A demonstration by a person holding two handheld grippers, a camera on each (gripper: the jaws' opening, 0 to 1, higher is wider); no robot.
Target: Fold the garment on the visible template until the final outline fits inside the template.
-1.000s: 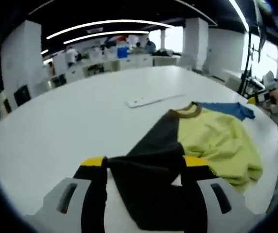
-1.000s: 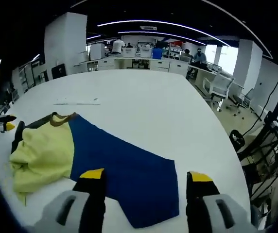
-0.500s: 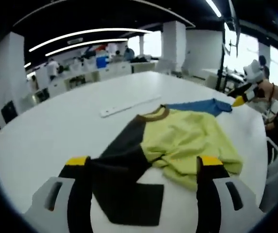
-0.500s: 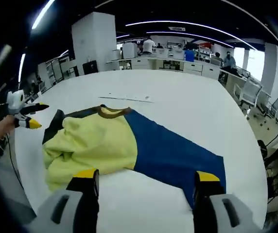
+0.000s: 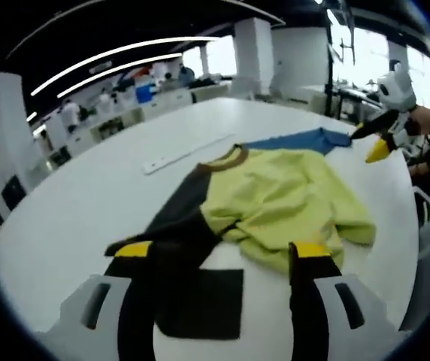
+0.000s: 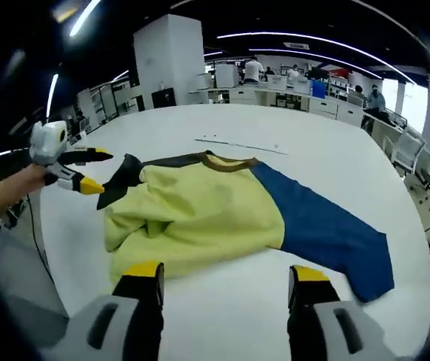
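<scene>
Yellow-green garment (image 5: 290, 199) lies rumpled on the white surface (image 5: 87, 203), with a black sleeve (image 5: 177, 226) spread one side and a blue sleeve (image 6: 328, 233) the other. White strip (image 5: 185, 153) lies beyond the collar. Left claw (image 5: 219, 252) wide open over the black sleeve, gripping nothing. Right claw (image 6: 226, 274) wide open, empty, above the hem.

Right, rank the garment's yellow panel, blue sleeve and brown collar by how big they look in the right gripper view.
1. yellow panel, clearly the largest.
2. blue sleeve, smaller in area, though it lies a bit nearer the camera at its cuff.
3. brown collar, a thin band, by far the smallest.
</scene>
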